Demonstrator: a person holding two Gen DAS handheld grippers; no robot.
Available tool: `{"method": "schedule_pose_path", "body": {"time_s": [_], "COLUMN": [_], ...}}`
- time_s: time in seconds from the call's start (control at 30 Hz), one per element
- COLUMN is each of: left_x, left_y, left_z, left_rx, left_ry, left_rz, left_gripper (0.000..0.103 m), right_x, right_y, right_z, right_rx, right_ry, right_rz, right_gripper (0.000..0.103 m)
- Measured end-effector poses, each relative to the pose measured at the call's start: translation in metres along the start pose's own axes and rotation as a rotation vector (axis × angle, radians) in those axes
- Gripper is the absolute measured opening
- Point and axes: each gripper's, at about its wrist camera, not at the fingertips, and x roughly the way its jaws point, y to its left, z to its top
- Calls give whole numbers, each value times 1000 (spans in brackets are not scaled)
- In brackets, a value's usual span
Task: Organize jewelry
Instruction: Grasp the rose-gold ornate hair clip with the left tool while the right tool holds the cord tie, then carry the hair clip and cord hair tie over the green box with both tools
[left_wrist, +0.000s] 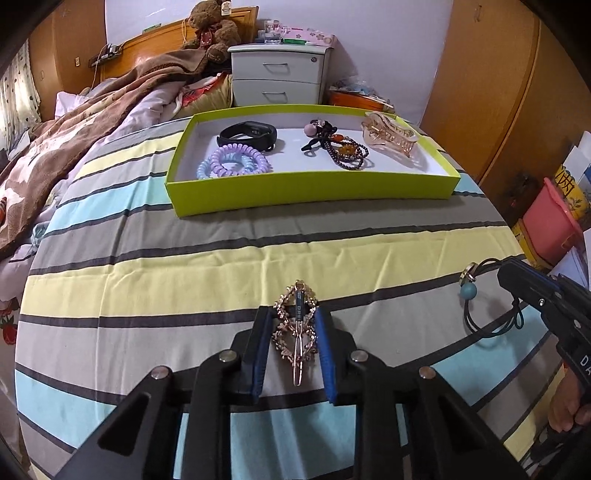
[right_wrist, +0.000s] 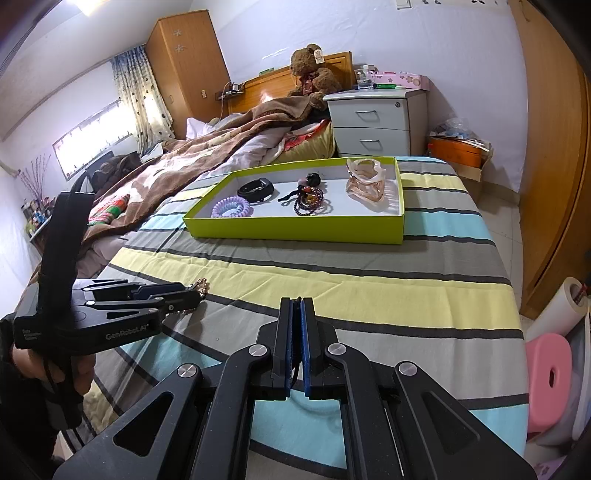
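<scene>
A gold ornate hair clip (left_wrist: 295, 332) lies on the striped bedspread between the blue pads of my left gripper (left_wrist: 295, 312), which press on its sides. My right gripper (right_wrist: 296, 301) is shut on a black cord; in the left wrist view the cord's blue bead (left_wrist: 468, 291) and ring hang from its tip (left_wrist: 504, 271). Further back sits the green tray (left_wrist: 314, 188), holding a black wristband (left_wrist: 247, 134), purple spiral hair ties (left_wrist: 232, 162), bead bracelets (left_wrist: 343, 147) and a pink claw clip (left_wrist: 388, 138).
A brown blanket (left_wrist: 92, 129) is piled on the bed's left side. A white nightstand (left_wrist: 280, 77) stands behind the tray. The bed's edge runs along the right, with a pink bin (left_wrist: 554, 225) and a pink stool (right_wrist: 550, 373) on the floor beside it.
</scene>
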Motion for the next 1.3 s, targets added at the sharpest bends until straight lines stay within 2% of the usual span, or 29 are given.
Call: {"method": "schedule_pose_path", "body": {"time_s": [0.6,0.87,1.03,1.13,1.27,1.3], "left_x": [-18,-2,-1,2,3,3], "left_y": [0,7,4,-1,-6,-6], "left_z": [5,-5,-4,0,0,0], "left_rx": [10,-3,20,27,64,61], "left_ry": [-52,-1,-8,-2,-5,-6], "left_rz": [-21,-22,-14,-5,27,26], "left_gripper": [25,26,27,33,33,30], "right_x": [-3,-2,-2,-2,-2,-2], "right_y": [1,0,2,2,3,4], "right_z": [6,5,6,6,6,5], "right_rx": [6,13,10,10,8,8], "right_ry": [-32,-25,-28,-28,-30,-30], "right_rz": [-9,-14,-10,-8,-7,-6], "right_gripper": [4,4,4,4,4,4]}}
